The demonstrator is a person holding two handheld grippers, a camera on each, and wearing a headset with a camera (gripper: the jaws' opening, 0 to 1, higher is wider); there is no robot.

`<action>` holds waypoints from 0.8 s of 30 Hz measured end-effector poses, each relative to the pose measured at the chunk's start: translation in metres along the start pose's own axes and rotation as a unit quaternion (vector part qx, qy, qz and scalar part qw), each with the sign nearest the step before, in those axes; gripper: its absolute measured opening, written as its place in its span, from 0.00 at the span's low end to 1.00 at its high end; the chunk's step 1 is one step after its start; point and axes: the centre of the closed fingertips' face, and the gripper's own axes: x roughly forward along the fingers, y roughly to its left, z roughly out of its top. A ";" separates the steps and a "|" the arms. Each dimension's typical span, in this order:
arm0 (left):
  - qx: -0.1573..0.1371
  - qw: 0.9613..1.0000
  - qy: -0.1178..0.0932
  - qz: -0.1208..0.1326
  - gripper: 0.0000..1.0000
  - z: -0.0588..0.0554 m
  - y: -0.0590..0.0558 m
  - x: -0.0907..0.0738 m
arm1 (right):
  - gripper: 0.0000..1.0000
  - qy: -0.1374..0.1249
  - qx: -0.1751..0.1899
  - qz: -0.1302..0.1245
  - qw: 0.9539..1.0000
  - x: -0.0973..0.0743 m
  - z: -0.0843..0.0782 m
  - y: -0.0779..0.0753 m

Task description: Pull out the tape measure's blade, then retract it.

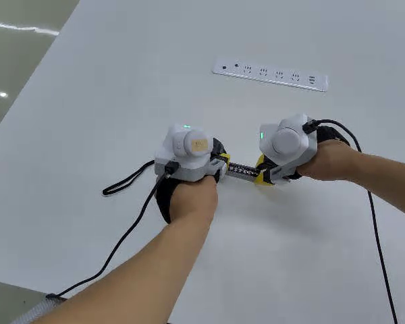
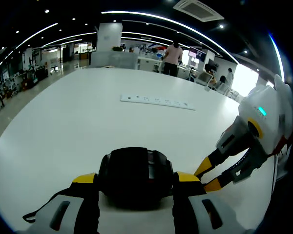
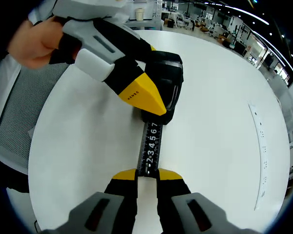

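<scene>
my left tongs (image 2: 136,178) clamp 1 black tape measure (image 2: 132,163) | right tongs (image 3: 147,175) clamp its 1 black numbered blade (image 3: 151,146) | 1 white power strip (image 1: 270,73)

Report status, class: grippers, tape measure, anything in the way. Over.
Left gripper shut on tape measure case. Right gripper shut on blade, short length out. Power strip far back, not obstructing.
</scene>
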 end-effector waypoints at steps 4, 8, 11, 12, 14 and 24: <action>0.000 1.000 0.000 0.000 0.58 0.000 0.000 0.000 | 0.14 -0.002 0.003 0.001 1.000 0.001 0.002 0.000; 0.000 1.000 0.000 0.001 0.58 0.000 0.000 0.000 | 0.14 -0.005 0.001 0.001 1.000 0.003 0.007 -0.001; -0.001 1.000 0.000 0.001 0.58 0.000 0.000 0.000 | 0.14 -0.008 -0.001 0.001 1.000 0.005 0.012 -0.002; -0.001 1.000 0.000 0.001 0.58 0.000 0.000 0.000 | 0.14 -0.008 -0.001 0.002 1.000 0.005 0.013 -0.002; -0.002 1.000 0.000 0.001 0.58 0.000 0.000 0.000 | 0.14 -0.009 -0.002 0.002 1.000 0.006 0.014 -0.002; -0.003 1.000 0.002 0.001 0.58 -0.001 0.000 -0.001 | 0.13 -0.013 -0.010 0.002 1.000 0.010 0.024 -0.003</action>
